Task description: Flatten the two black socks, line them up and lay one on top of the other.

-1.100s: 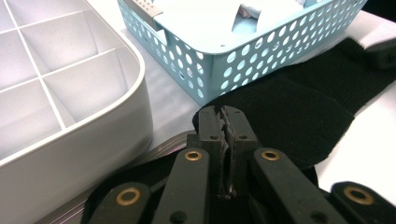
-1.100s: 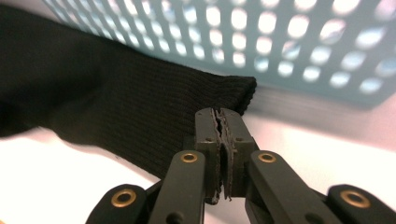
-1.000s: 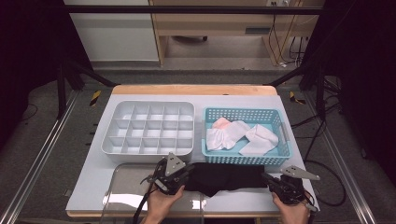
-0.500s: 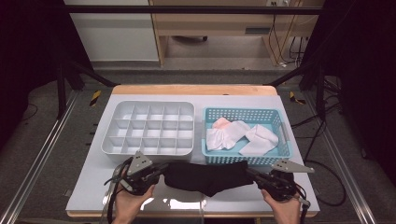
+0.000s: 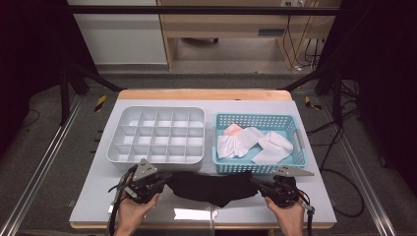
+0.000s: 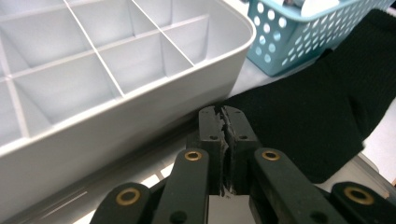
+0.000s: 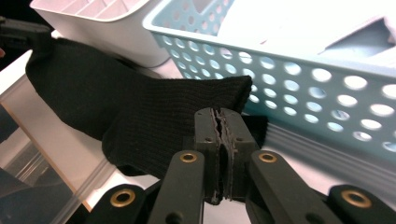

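- Grippers: two, left gripper [image 5: 164, 178] and right gripper [image 5: 256, 183].
- Black sock [image 5: 211, 187]: one.
- Grey divided tray [image 5: 155, 135]: one, holding twenty compartments, four rows by five.
- Blue perforated basket [image 5: 255, 167]: one.
- White folded cloths [image 5: 251, 143] in the basket: exact count cannot be told.

The left gripper [image 6: 223, 122] has its two black fingers [image 6: 210, 126] pressed tight together, no gap at the tips, pinching the near edge of a black knit cloth [image 6: 308, 116]. The cloth spreads away to the right of the fingers, lying flat on the pale worktop [image 6: 380, 140]. Just beyond and left of the fingertips sits a grey divided tray [image 6: 116, 79], its rounded wall close by. Further off to the upper right is a blue perforated basket [image 6: 299, 42], the cloth running up against it.
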`<state>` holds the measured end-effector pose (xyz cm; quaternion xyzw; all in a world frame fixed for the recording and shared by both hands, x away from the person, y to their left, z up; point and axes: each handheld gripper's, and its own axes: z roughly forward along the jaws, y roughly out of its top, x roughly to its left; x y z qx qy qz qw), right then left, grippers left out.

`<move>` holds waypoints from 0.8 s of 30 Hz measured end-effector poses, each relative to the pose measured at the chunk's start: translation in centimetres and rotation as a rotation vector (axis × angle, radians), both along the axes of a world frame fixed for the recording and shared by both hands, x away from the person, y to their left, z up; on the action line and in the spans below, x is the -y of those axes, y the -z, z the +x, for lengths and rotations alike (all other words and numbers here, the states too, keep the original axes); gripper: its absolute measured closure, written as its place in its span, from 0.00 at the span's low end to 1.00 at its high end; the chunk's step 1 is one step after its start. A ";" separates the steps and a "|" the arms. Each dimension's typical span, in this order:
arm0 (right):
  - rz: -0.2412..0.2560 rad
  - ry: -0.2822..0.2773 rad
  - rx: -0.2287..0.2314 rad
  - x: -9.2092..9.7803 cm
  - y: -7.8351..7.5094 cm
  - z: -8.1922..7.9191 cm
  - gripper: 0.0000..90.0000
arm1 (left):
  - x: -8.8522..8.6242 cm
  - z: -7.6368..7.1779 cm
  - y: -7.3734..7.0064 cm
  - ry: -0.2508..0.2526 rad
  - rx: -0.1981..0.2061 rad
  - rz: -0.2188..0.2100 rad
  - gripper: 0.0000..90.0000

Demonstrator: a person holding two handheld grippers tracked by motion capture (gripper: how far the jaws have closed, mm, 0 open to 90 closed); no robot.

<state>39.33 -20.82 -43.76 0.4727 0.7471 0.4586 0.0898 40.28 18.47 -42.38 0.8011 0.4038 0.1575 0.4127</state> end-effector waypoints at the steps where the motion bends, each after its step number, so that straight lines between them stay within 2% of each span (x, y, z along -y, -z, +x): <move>1: 0.004 0.004 -0.009 0.1 0.1 0.1 0.96 | 0.2 0.1 0.2 0.001 -0.005 0.006 0.96; 5: -0.013 0.013 -0.030 0.3 0.9 0.9 0.96 | 0.7 0.5 1.2 0.007 -0.029 0.034 0.96; 13: -0.069 0.013 -0.032 -0.8 3.1 1.5 0.95 | 1.3 0.6 2.3 0.006 -0.032 0.059 0.96; 15: -0.099 0.021 -0.021 -1.0 3.4 1.5 0.94 | 1.4 0.6 2.3 0.001 -0.019 0.054 0.96; 19: -0.110 0.041 0.000 -0.8 3.8 1.5 0.84 | 1.4 0.7 2.6 -0.003 -0.015 0.057 0.95; 22: -0.098 0.060 0.019 -0.4 4.0 1.1 0.74 | 1.4 0.6 2.7 -0.016 -0.011 0.065 0.85; 24: -0.097 0.070 0.019 -0.3 4.1 0.8 0.74 | 1.4 0.4 2.9 -0.024 -0.007 0.067 0.78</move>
